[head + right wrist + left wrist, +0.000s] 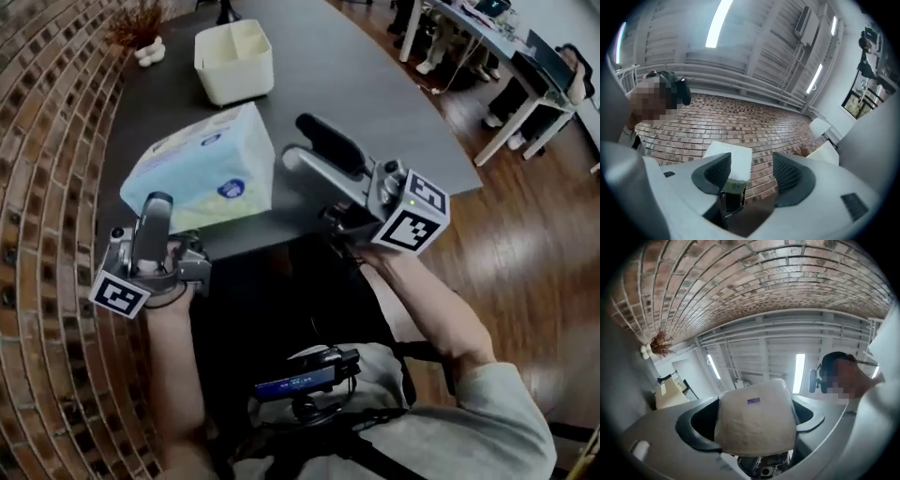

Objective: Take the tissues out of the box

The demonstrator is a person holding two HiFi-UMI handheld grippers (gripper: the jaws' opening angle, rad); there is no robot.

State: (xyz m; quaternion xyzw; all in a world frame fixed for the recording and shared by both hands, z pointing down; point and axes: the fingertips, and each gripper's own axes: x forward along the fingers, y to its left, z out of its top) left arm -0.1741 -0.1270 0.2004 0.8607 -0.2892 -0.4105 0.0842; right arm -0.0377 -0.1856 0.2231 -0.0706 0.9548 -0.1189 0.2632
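Note:
A soft pack of tissues (202, 169), pale blue and green with a blue label, is held up over the near edge of the dark table (375, 103). My left gripper (159, 202) is shut on the pack's near end. In the left gripper view the pack (757, 423) fills the gap between the jaws. My right gripper (296, 139) hangs open just to the right of the pack, with nothing between its fingers. The right gripper view shows the pack (733, 157) beyond the left jaw of that gripper (751, 171). The white open box (234, 61) stands further back on the table.
A curved brick wall (47, 141) runs close along the left. A dried plant (139, 23) sits at the table's far left end. Wooden floor (525, 244) lies to the right, with white desks (497, 47) and seated people beyond.

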